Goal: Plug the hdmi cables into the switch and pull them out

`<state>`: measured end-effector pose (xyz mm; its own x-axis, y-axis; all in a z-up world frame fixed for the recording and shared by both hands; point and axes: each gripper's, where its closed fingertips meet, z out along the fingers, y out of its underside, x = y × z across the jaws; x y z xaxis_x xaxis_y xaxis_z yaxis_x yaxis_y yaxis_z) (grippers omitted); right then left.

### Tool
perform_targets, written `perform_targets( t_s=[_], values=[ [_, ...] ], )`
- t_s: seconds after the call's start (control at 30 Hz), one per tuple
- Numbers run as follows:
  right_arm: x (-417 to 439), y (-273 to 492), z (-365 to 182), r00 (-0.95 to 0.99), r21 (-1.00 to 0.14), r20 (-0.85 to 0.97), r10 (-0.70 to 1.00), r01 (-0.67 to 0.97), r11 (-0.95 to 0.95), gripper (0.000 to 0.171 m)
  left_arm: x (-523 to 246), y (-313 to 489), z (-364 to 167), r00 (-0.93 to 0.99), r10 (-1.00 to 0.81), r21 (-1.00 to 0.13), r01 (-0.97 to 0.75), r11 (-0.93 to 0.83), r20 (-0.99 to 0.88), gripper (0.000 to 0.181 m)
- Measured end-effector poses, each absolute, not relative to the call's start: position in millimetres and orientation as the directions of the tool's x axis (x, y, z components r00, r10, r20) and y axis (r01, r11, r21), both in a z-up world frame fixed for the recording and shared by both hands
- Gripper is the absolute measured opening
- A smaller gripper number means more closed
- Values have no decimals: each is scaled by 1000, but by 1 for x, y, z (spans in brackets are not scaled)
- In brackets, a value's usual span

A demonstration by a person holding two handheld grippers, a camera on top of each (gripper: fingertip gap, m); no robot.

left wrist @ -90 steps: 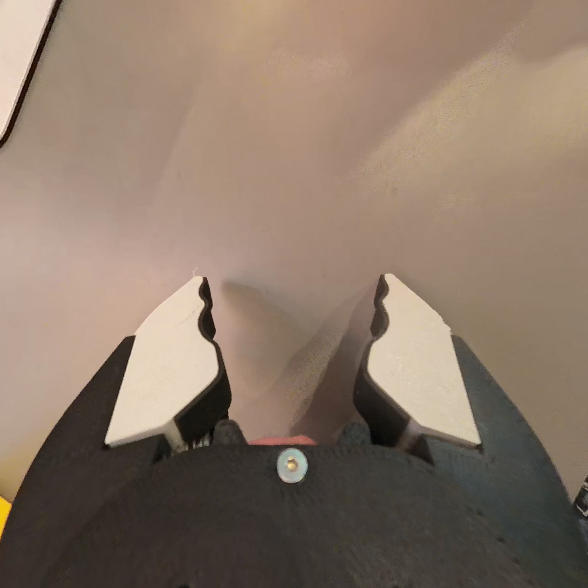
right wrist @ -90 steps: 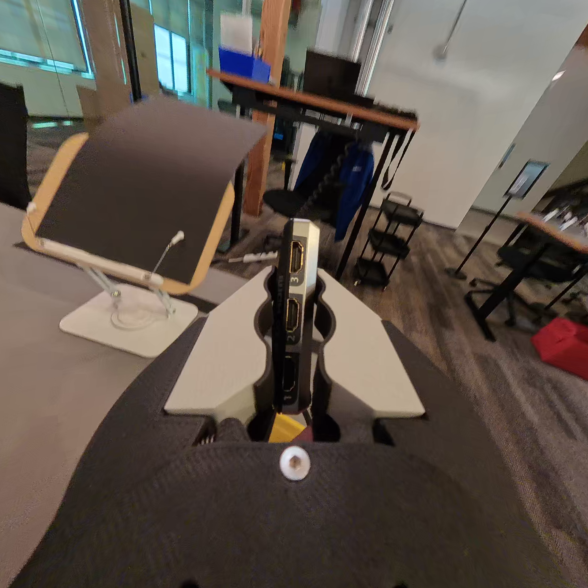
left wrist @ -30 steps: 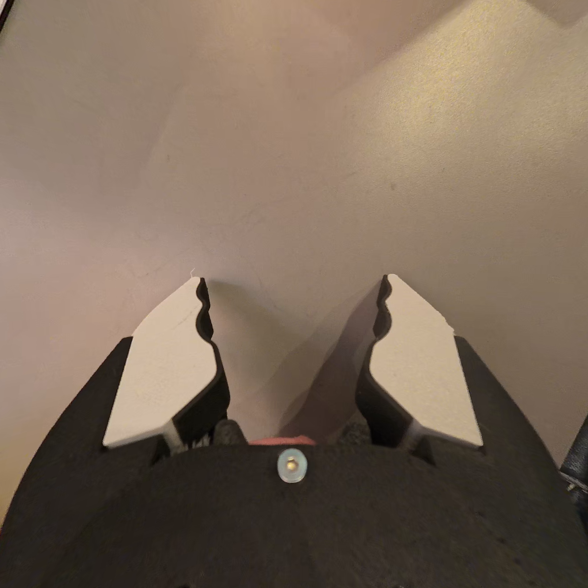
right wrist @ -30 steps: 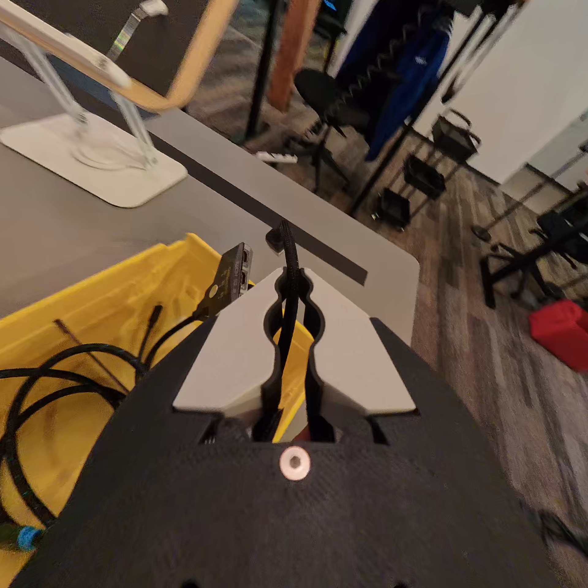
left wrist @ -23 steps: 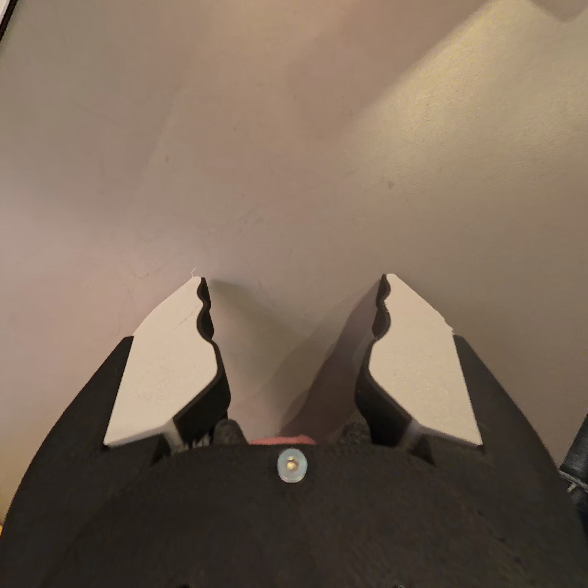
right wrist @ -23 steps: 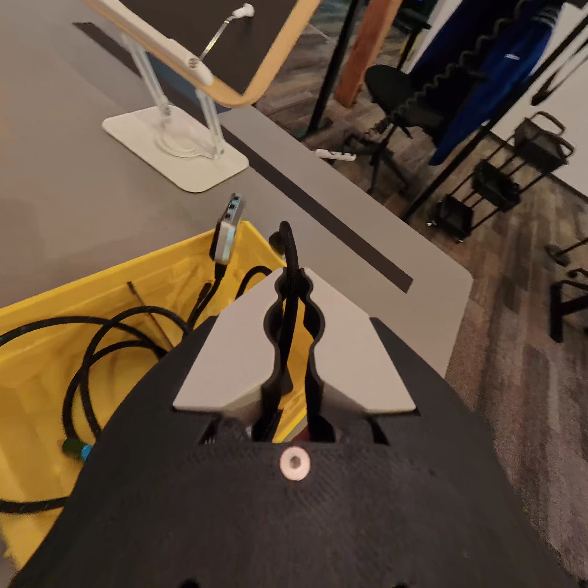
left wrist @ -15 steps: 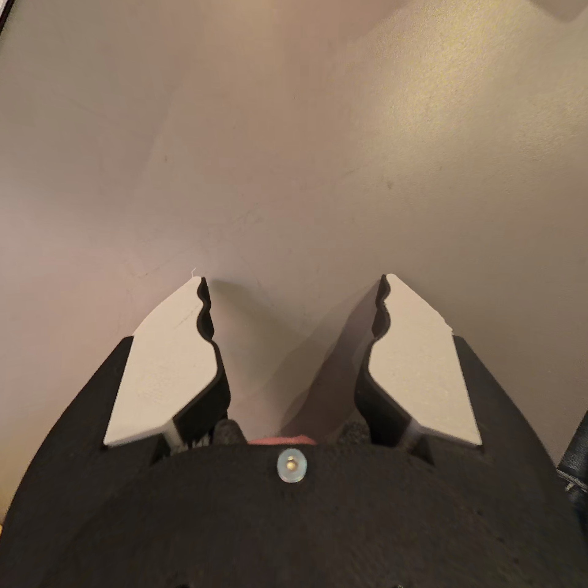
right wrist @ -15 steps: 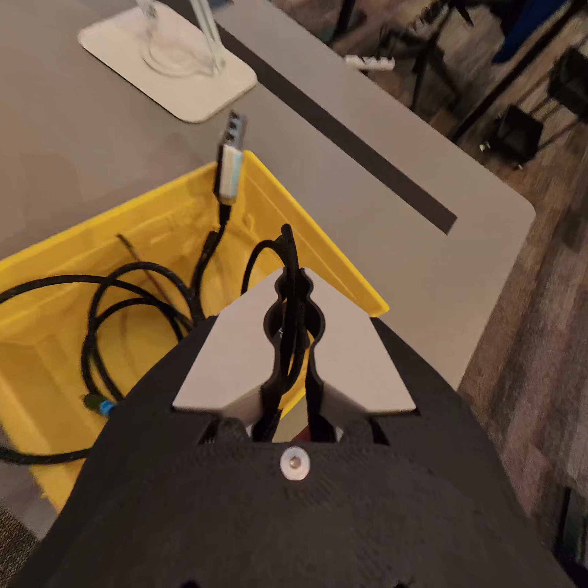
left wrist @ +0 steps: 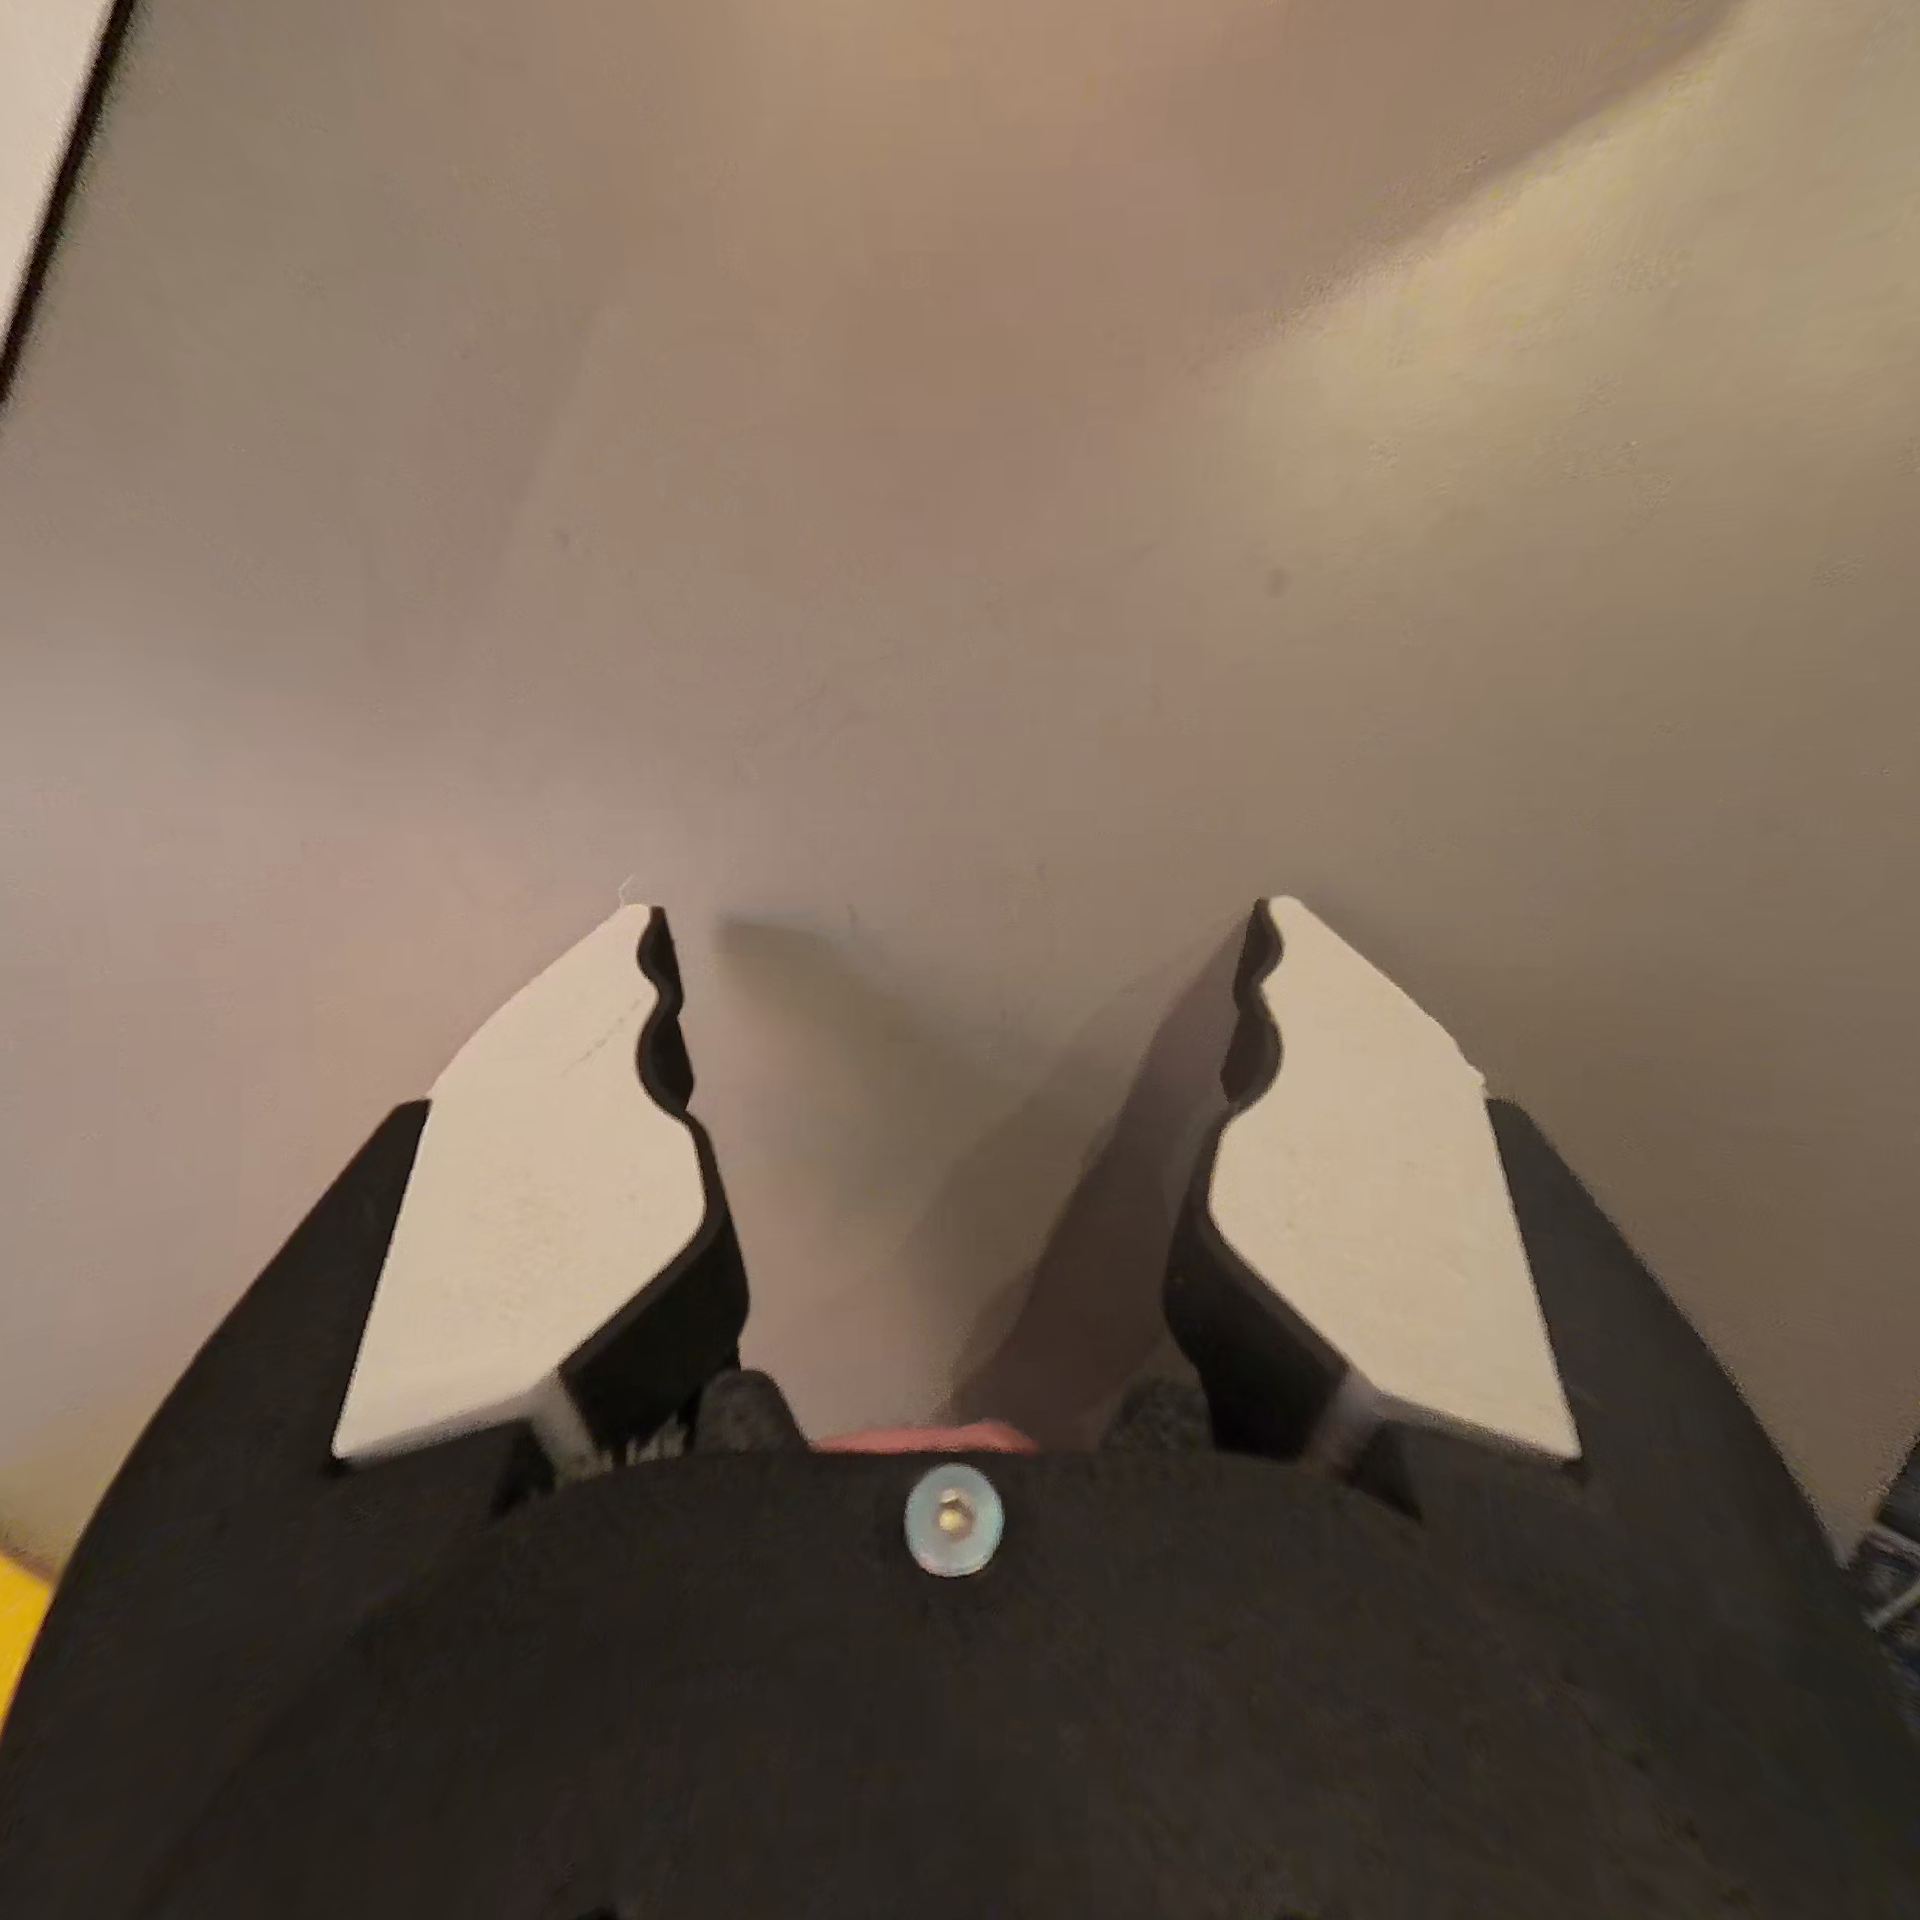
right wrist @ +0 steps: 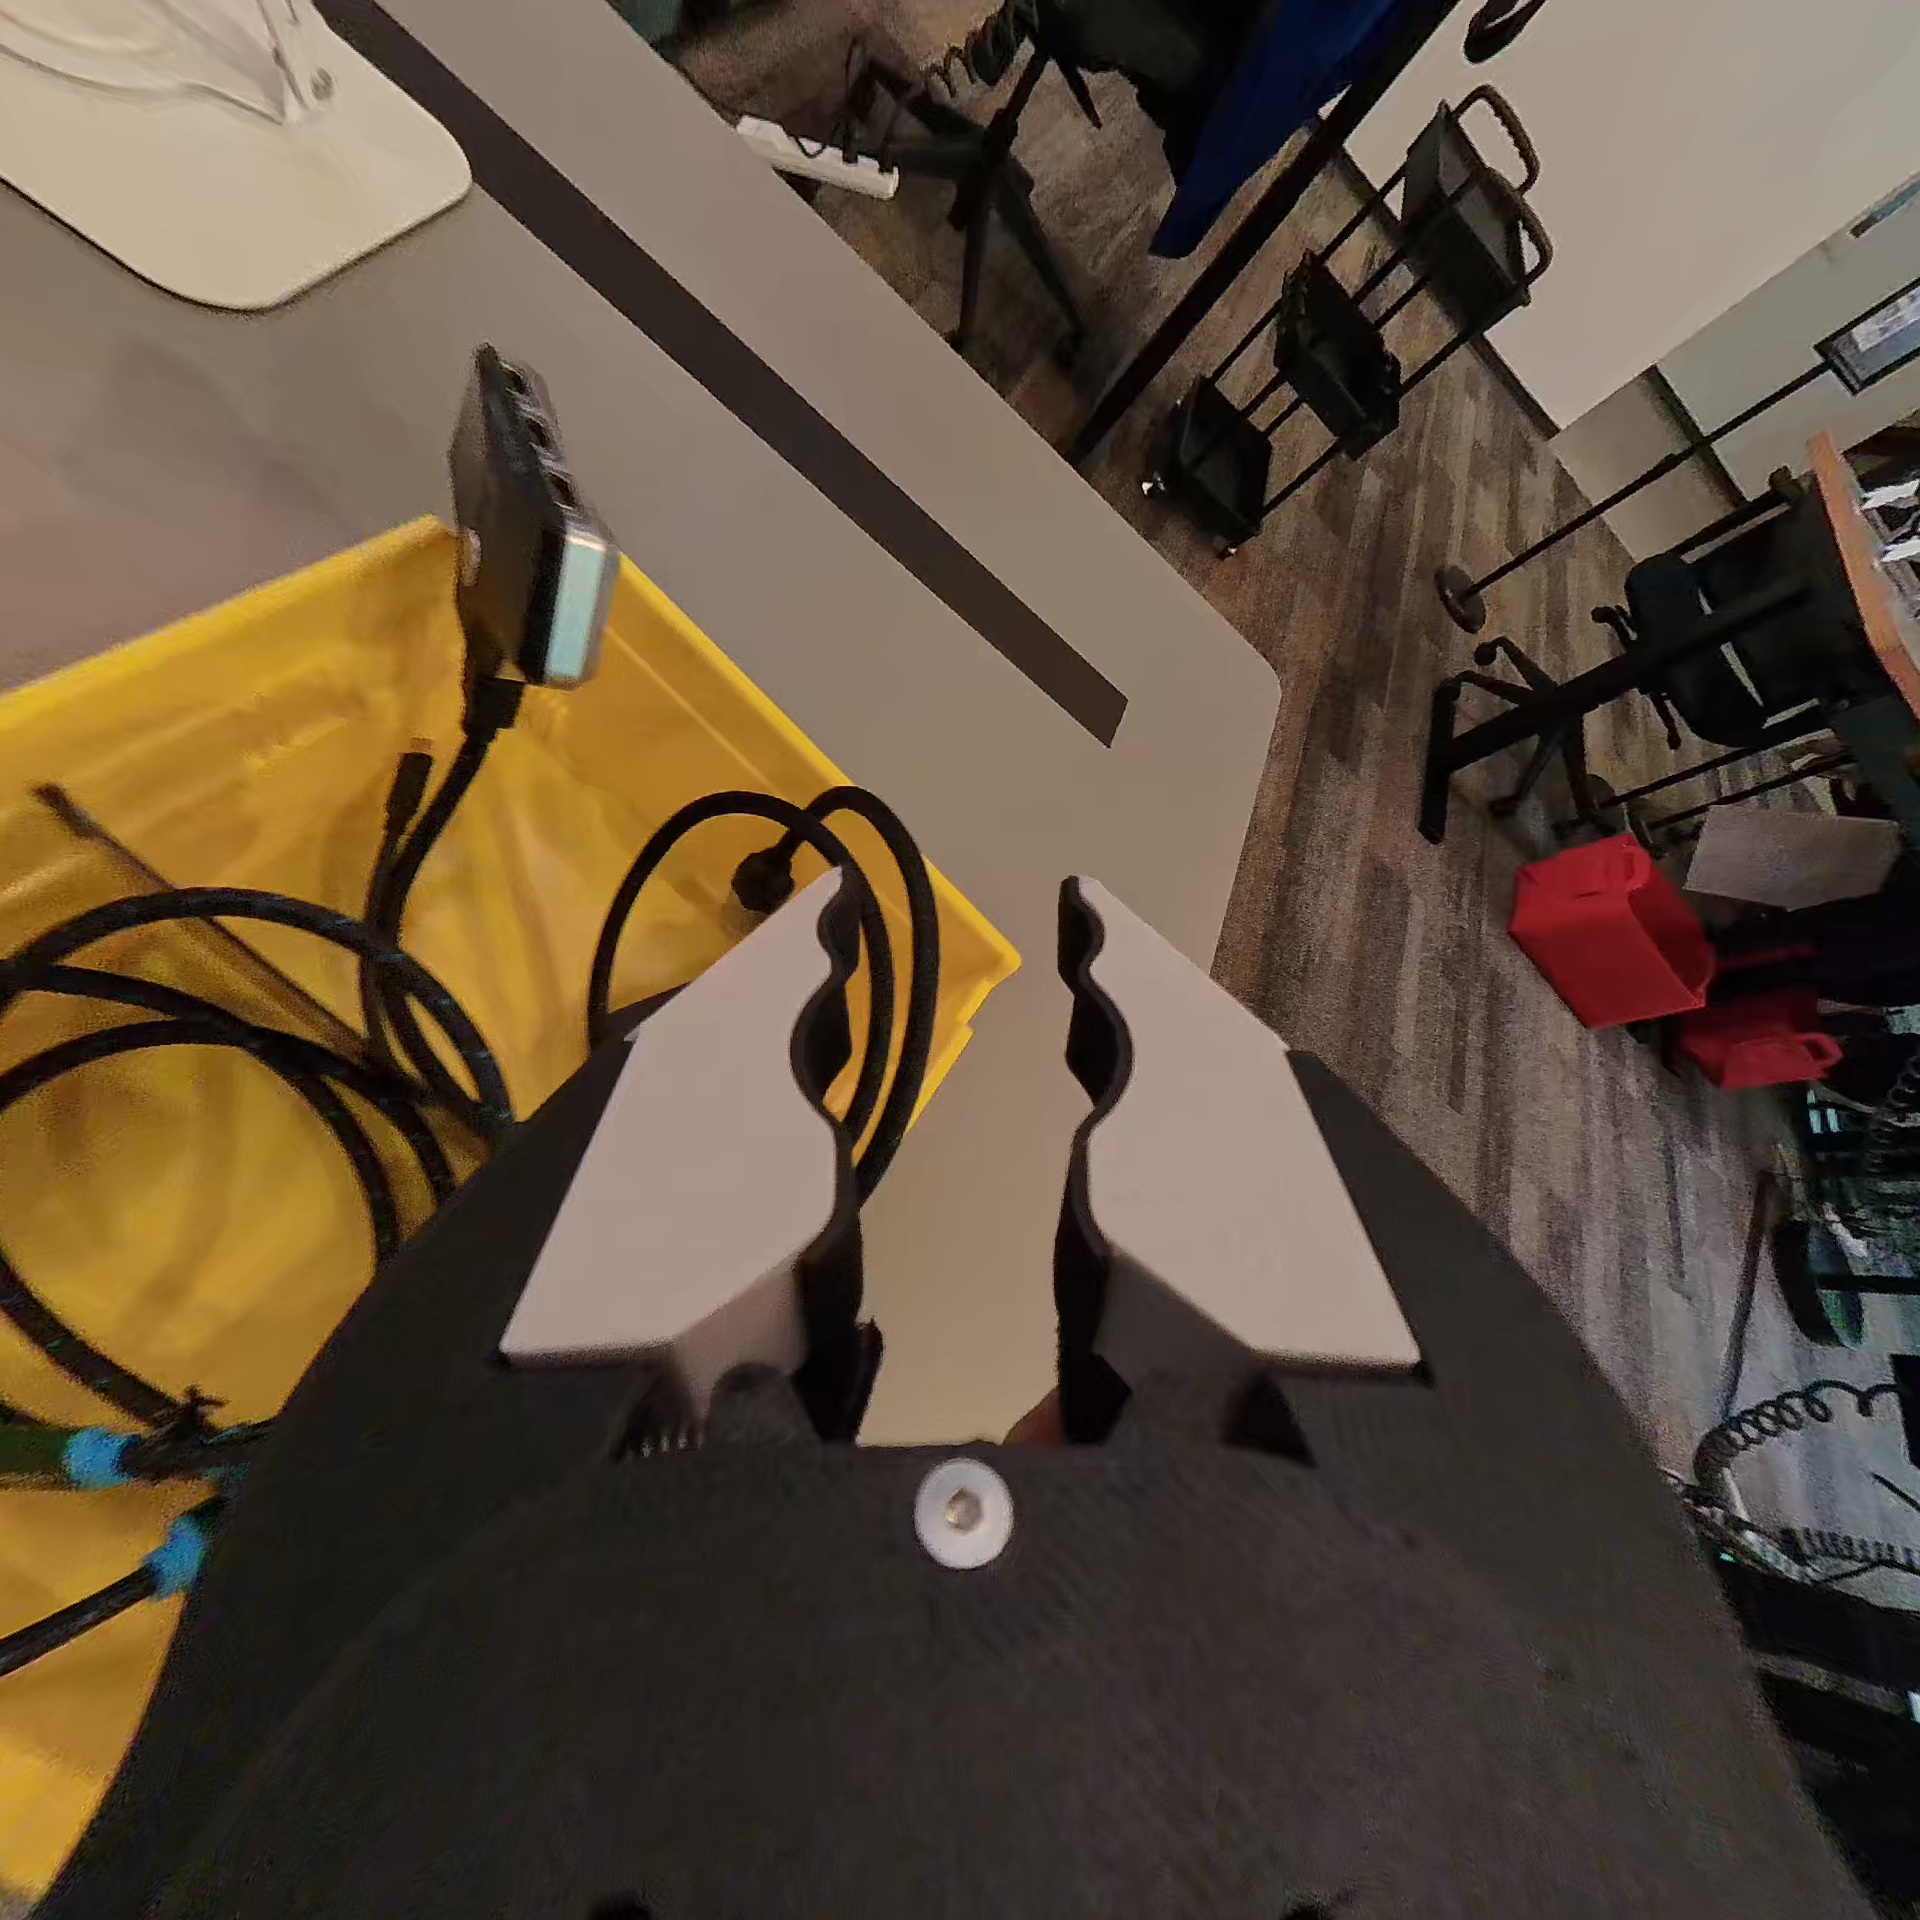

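HDMI cables [right wrist: 312, 997]: right gripper [right wrist: 951, 894] spread, empty, cable loop brushing its left finger; left gripper [left wrist: 951, 914] spread over bare table [left wrist: 935, 520]. Switch [right wrist: 530, 530] propped on far rim of yellow bin [right wrist: 727, 665]. I'd judge it light and rigid, cables floppy; grip plug housings.

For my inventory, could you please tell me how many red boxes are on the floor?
2: both right of the table, a larger red box and a smaller one just below-right of it. Others may be hidden.
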<state>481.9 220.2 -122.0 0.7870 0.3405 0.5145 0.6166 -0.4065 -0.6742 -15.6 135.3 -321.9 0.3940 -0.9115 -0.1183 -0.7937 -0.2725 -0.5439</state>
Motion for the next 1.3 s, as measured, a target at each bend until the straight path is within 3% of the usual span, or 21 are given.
perform_targets(
  t_s=[0.13,0.43,0.57,0.7,0.83,0.97,1.07,1.23,1.3],
  values=[
    [475,194,-115,816,-711,480,321,577,-403,39,-24,140,-313,375,-900,-517,-828,-218,-222,101],
    [481,130,-151,889,-753,389,242,458,-472,66,-77,160,-233,576,-716,-615,-744,-260,-394,101],
    [494,110,-171,929,-783,331,164,368,-501,69,-155,166,-187,717,-524,-651,-674,-350,-460,100],
    [501,96,-196,949,-777,278,145,312,-547,69,-262,157,-171,858,-315,-687,-514,-514,-406,101],
    [504,88,-215,961,-764,244,133,274,-584,75,-367,134,-180,923,-113,-689,-352,-633,-368,105],
    [503,87,-227,965,-753,223,135,259,-605,71,-420,112,-205,968,-25,-692,-195,-695,-248,110],
    [495,87,-234,973,-754,175,154,232,-615,66,-429,106,-234,985,-38,-653,-141,-744,-169,111],
    [492,87,-252,965,-716,195,173,261,-648,41,-414,97,-291,984,-174,-492,-175,-853,-49,86],
    [491,90,-260,960,-706,221,173,279,-651,34,-409,100,-293,985,-174,-495,-151,-856,-1,82]
  ],
)
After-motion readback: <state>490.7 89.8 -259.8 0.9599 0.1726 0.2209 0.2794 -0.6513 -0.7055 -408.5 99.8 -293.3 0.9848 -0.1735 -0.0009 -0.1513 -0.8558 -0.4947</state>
